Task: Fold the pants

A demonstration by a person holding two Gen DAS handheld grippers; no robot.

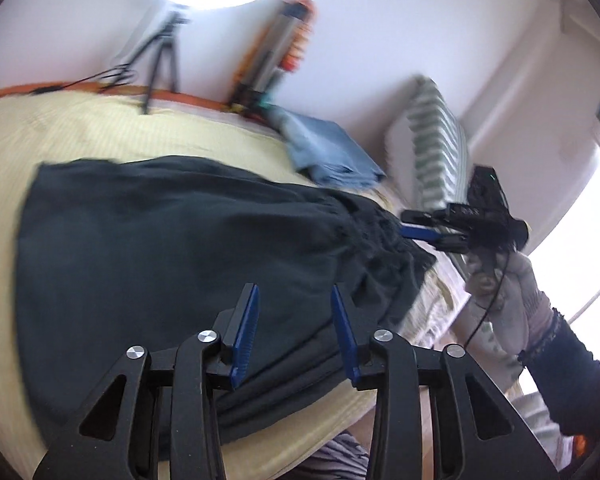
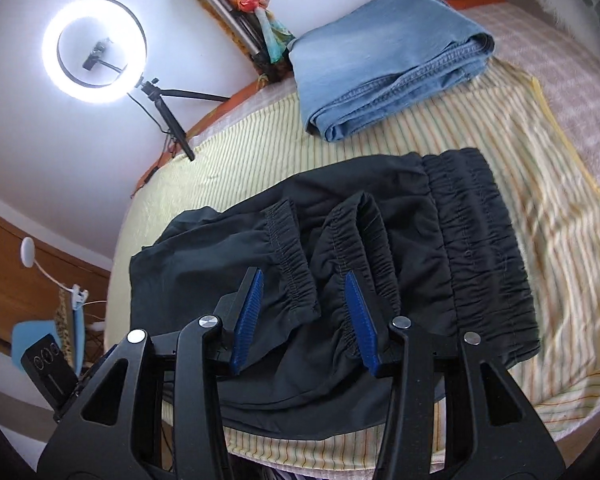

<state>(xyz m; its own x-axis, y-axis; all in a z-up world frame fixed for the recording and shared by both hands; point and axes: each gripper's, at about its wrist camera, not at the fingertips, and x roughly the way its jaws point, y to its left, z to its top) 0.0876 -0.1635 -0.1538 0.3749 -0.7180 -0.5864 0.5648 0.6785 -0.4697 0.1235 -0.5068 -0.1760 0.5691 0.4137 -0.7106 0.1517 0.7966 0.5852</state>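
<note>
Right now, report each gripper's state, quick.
Left gripper: open, holding nothing, above the dark pants.
Right gripper: open, holding nothing, over the pants' cuffs.

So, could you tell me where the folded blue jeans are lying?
In the right wrist view, the folded blue jeans lie top centre on the striped sheet, beyond the black pants.

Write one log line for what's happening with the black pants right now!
step: fold pants | black pants: folded once, cuffs by waistband | left gripper: open, empty | right gripper: open, empty | jeans: folded, behind

A home bedroom: striped bed sheet point(image 2: 460, 152), pillow point(image 1: 440, 140), folded jeans point(image 2: 380, 56), ring light point(image 2: 94, 48).
</note>
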